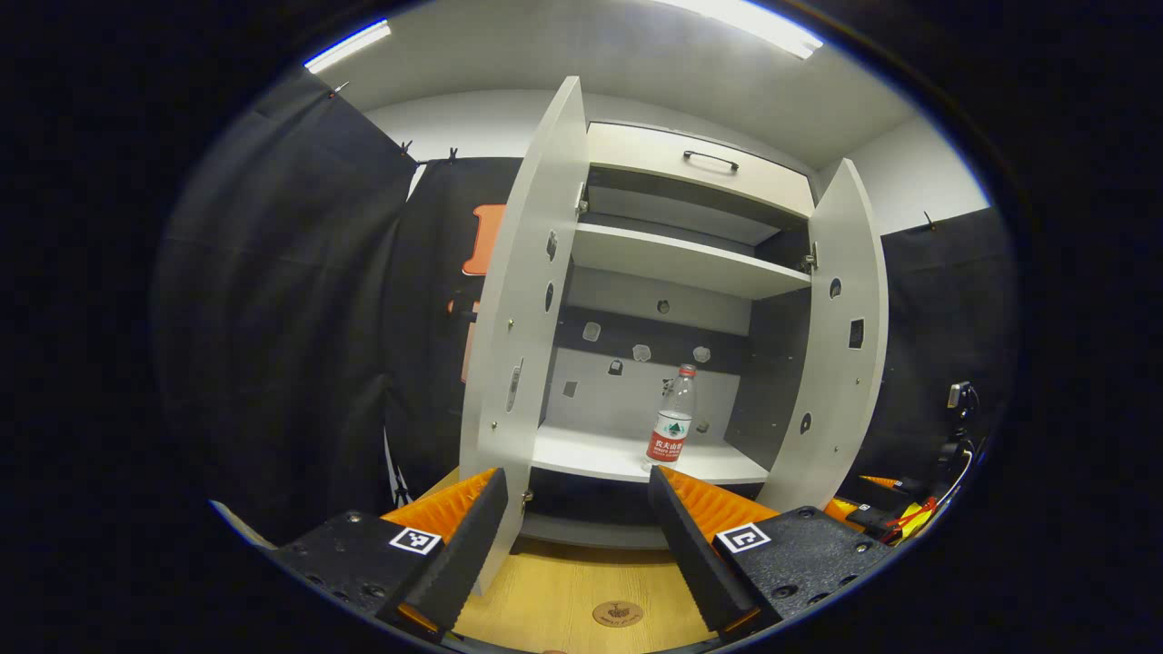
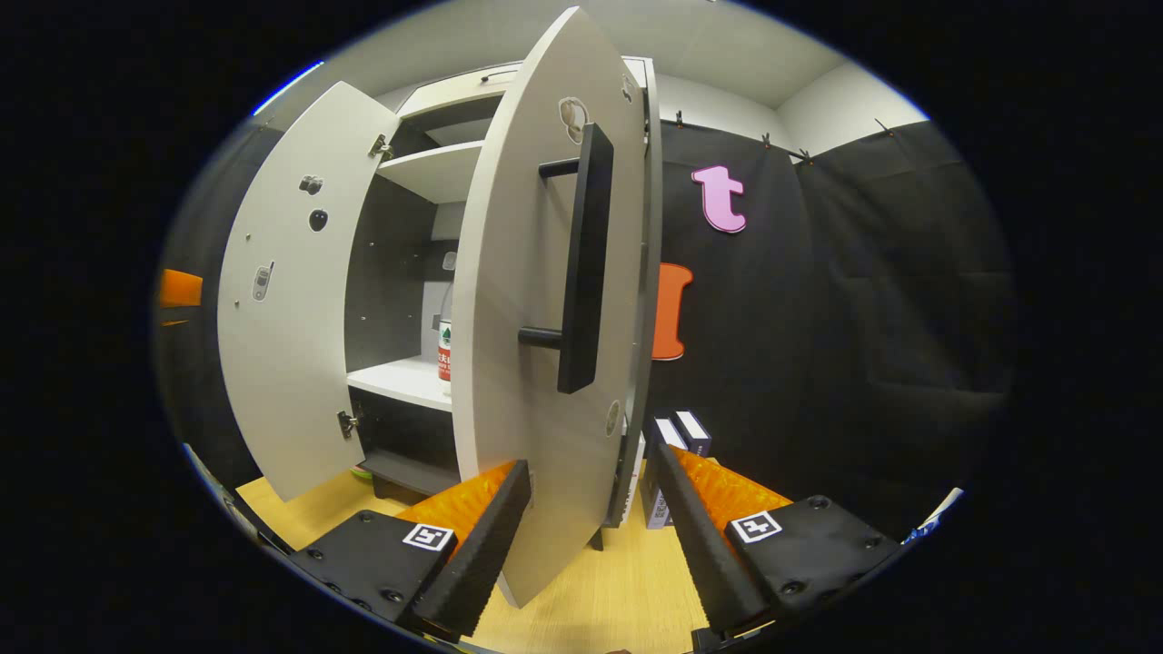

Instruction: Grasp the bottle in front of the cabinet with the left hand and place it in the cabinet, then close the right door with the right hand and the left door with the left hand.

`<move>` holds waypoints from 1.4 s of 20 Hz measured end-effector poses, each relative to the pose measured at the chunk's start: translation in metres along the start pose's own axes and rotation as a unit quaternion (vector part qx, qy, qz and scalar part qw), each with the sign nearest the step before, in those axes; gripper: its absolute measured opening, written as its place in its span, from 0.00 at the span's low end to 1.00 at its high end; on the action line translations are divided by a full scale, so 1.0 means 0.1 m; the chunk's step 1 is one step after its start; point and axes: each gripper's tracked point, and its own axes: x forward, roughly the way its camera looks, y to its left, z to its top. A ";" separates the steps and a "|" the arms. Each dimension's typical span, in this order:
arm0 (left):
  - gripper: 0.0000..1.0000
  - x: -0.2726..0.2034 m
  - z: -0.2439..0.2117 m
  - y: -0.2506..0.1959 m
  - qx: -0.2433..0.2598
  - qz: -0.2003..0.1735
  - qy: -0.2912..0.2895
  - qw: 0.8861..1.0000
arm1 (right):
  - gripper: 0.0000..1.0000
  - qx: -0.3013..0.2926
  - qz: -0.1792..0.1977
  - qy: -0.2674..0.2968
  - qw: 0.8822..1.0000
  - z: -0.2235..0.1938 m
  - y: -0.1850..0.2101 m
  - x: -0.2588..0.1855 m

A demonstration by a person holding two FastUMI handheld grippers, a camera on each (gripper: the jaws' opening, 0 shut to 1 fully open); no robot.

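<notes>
Bottle [image 1: 673, 420] upright on cabinet shelf [image 1: 581, 454], both doors open. Left hand-held gripper [image 1: 578, 536] apart, empty; right hand-held gripper [image 2: 591, 536] apart, straddling right door [image 2: 536, 363] edge. We judge door light, stiff; we'd push panel near handle [image 2: 584, 263].

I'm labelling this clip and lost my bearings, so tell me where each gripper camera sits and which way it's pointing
Left gripper view: rides the left gripper, squarely facing the open cabinet; its own open fingers frame the bottle on the lower shelf.
Right gripper view: rides the right gripper, close to the right door, looking at its outer face and black handle; own fingers open.
Shared: cabinet, both doors, bottle, wooden floor.
</notes>
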 end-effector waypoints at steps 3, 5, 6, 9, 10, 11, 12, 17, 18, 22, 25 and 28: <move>0.95 -0.05 0.00 0.10 -0.002 0.011 -0.002 1.000 | 0.95 -0.006 0.008 -0.005 1.000 0.03 0.10 0.14; 0.96 -0.04 0.02 0.18 -0.005 0.019 -0.004 1.000 | 0.95 -0.005 0.013 -0.008 1.000 0.06 0.10 0.22; 0.95 -0.04 0.01 0.22 -0.005 0.024 -0.003 1.000 | 0.95 -0.002 0.020 -0.008 1.000 0.09 0.14 0.31; 0.96 -0.06 -0.01 0.32 -0.009 0.036 -0.002 0.999 | 0.95 0.007 0.033 -0.011 0.999 0.12 0.28 0.61; 0.96 -0.07 0.00 0.35 -0.010 0.040 -0.003 0.999 | 0.95 0.011 0.037 -0.011 0.999 0.12 0.31 0.71; 0.96 -0.08 -0.01 0.38 -0.010 0.043 -0.003 0.999 | 0.95 0.016 0.044 -0.009 0.999 0.10 0.35 0.83; 0.95 -0.09 -0.03 0.42 -0.008 0.049 0.000 0.999 | 0.95 0.021 0.051 -0.003 0.998 0.07 0.41 0.94; 0.96 -0.13 -0.05 0.61 0.001 0.069 0.001 0.998 | 0.96 0.033 0.065 0.016 0.997 -0.05 0.46 1.26; 0.95 -0.13 -0.04 0.64 0.001 0.072 0.001 0.997 | 0.96 0.034 0.065 0.015 0.997 -0.05 0.46 1.24; 0.95 -0.06 -0.03 0.72 0.003 0.080 -0.003 0.997 | 0.95 0.034 0.043 0.018 0.998 -0.09 0.37 1.29; 0.96 0.02 -0.04 0.75 -0.001 0.081 -0.005 0.997 | 0.95 0.049 0.039 0.024 0.998 -0.11 0.34 1.29; 0.96 0.11 -0.08 0.74 -0.008 0.076 -0.004 0.997 | 0.95 0.050 0.037 0.023 0.998 -0.11 0.34 1.29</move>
